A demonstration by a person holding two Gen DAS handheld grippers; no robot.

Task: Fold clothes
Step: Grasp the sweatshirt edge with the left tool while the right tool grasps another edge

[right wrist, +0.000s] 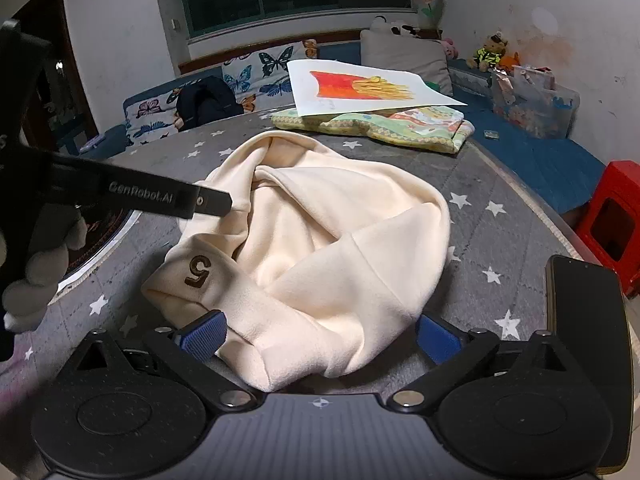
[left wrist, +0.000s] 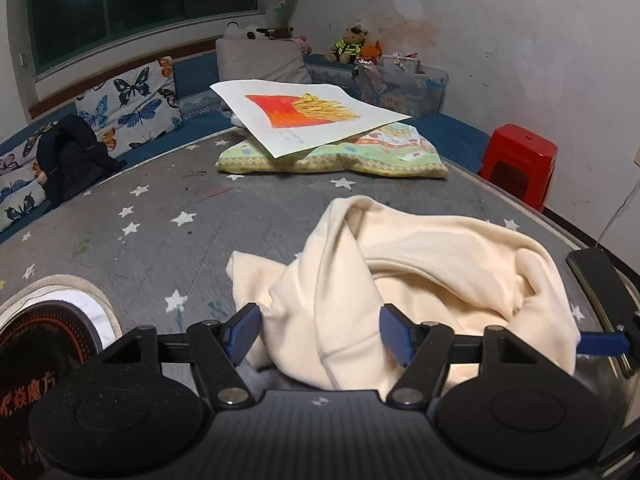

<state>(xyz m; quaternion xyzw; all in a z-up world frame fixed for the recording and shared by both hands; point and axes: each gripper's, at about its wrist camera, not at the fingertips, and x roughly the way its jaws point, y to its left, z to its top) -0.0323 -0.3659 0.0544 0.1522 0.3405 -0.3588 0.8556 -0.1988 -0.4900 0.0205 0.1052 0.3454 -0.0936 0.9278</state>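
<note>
A cream sweatshirt (left wrist: 404, 272) lies crumpled in a heap on the grey star-patterned mat (left wrist: 160, 224). In the right wrist view the sweatshirt (right wrist: 320, 248) shows a brown "5" patch on its near left part. My left gripper (left wrist: 320, 330) is open, its blue pads on either side of the heap's near edge, with cloth between them. My right gripper (right wrist: 320, 338) is open too, its pads astride the near fold of the garment. The left gripper's black body (right wrist: 120, 196) crosses the left of the right wrist view. The right gripper's blue finger (left wrist: 604, 342) shows at the right of the left wrist view.
A folded patterned blanket (left wrist: 360, 152) with a french-fries drawing (left wrist: 308, 110) on it lies at the mat's far side. A round dark disc (left wrist: 48, 336) sits at the left. A black phone (right wrist: 580, 304) lies at the right. A red stool (left wrist: 520, 160) stands off the mat's right edge.
</note>
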